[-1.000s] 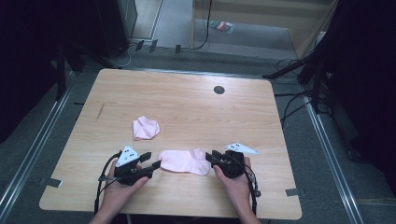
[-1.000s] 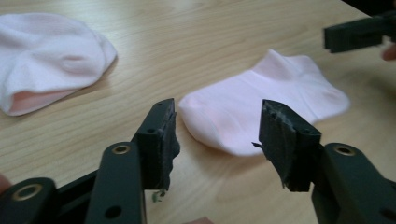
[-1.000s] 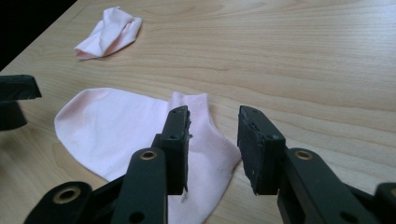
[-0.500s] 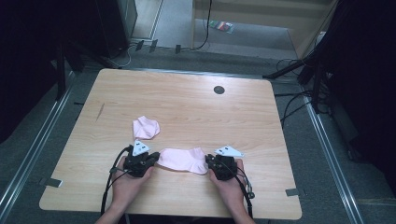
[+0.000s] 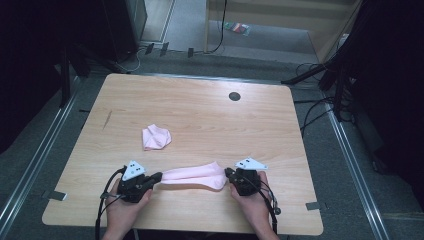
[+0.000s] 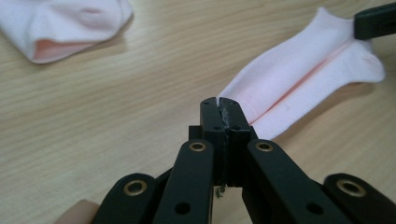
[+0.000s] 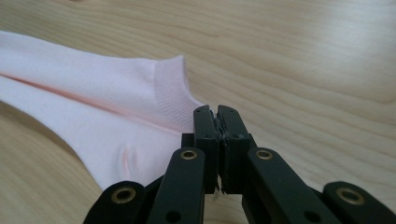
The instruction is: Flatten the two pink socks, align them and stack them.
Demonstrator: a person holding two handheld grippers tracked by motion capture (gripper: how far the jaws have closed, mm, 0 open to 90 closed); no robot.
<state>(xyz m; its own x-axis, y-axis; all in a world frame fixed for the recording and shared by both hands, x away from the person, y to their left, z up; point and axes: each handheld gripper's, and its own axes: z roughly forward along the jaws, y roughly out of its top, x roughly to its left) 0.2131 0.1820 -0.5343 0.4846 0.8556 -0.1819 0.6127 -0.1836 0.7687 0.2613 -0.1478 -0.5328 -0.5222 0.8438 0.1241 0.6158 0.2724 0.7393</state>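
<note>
From the high view, a pink sock [image 5: 192, 176] lies stretched along the near edge of the table [image 5: 200, 110], held at both ends. The left gripper [image 5: 156, 177] pinches its left end and the right gripper [image 5: 228, 173] pinches its right end; both sets of jaws have just been closing, with the sock's fabric between them. A second sock [image 5: 156, 137], crumpled, rests well apart toward the middle of the tabletop, left of centre.

In the left gripper view, the jaws stand closed tight on the narrow end of the sock [image 6: 289, 88], with only a thin edge of cloth caught at the tips. The other sock [image 6: 60, 25] lies at the upper left.

In the right gripper view, the jaws are clamped on the ribbed cuff of the sock [image 7: 107, 107], again by a small bite near the edge.

The step looks like pulling the sock flat and straight. To do it well, I would draw the two hands apart evenly and low over the wood, keeping gentle tension. Both grips are shallow, so a sharp tug could slip the fabric free.
</note>
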